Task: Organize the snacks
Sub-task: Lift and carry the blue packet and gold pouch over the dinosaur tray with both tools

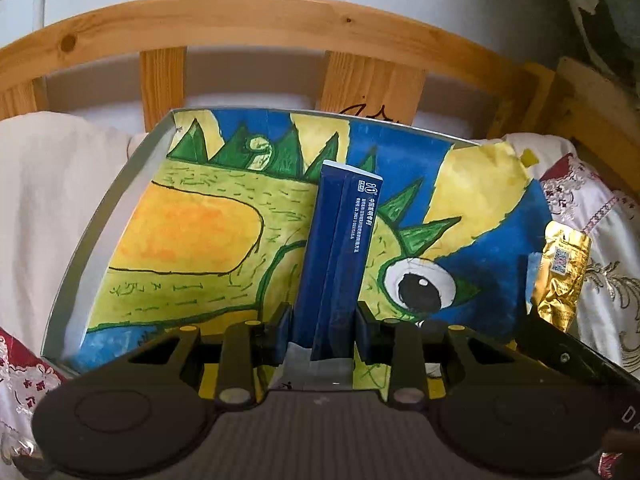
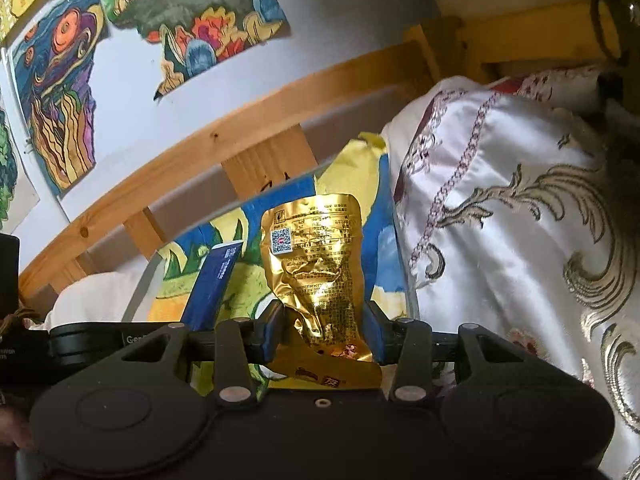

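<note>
Two tools, each clamping one snack

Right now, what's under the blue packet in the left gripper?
Beneath the blue packet, held in the left gripper, lies a painted dinosaur drawing lining a grey-rimmed tray. The strip of drawing directly behind the packet is covered; the tray floor is hidden by the paper.

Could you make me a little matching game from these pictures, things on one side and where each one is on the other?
Things:
1. blue packet
2. gold pouch
3. dinosaur painting
4. embroidered cloth

Places:
A. lying in the shallow tray
B. clamped in the right gripper
C. draped to the right of the tray
D. clamped in the left gripper

Pairs: 1-D, 2-B, 3-A, 4-C
</note>
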Tool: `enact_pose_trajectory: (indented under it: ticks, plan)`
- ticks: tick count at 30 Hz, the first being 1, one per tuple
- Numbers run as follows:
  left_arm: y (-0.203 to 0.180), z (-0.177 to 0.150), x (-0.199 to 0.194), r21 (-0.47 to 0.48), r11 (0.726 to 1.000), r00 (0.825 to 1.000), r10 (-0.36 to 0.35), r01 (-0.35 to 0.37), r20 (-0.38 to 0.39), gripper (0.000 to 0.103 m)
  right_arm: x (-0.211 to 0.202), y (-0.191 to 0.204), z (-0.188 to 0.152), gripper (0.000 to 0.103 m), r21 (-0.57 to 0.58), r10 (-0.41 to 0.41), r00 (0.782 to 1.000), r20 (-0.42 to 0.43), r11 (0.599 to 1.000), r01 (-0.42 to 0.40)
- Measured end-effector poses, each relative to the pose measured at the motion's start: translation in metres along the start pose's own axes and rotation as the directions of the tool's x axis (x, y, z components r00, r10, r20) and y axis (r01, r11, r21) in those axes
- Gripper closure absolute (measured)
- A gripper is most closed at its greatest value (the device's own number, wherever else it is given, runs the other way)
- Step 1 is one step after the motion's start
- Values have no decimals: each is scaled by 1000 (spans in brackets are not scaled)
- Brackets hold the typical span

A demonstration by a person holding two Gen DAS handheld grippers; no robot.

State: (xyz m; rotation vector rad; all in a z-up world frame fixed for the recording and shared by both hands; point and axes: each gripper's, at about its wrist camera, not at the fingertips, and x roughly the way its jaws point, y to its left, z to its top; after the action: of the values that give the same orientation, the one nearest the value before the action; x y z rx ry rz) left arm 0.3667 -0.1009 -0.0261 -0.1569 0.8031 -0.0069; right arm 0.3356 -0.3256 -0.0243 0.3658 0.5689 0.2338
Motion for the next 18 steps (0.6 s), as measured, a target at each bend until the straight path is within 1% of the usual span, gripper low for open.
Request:
enact_pose_trajectory:
  ticks: [5, 14, 15, 17, 18]
  plan:
    - [-1, -2, 5, -6, 1000, 1000, 4, -4, -18, 67, 4, 2, -2, 56, -13, -3, 1000, -15, 1000, 3]
    - [-5, -2, 5, 15, 1000, 1000, 9, -9, -22, 65, 7, 4, -2, 54, -37, -1, 1000, -21, 999, 1]
    - [-5, -2, 4, 15, 1000, 1000, 11, -10, -22, 63, 7, 4, -3, 54, -42, -2, 1000, -19, 999, 1]
    - [-4, -1, 3, 11, 1000, 1000, 9, -9, -21, 53, 7, 5, -3, 54, -48, 0, 1000, -20, 999, -1]
    - [-4, -1, 2, 7, 1000, 1000, 10, -10, -16, 52, 7, 5, -3, 53, -49, 1, 1000, -21, 999, -2]
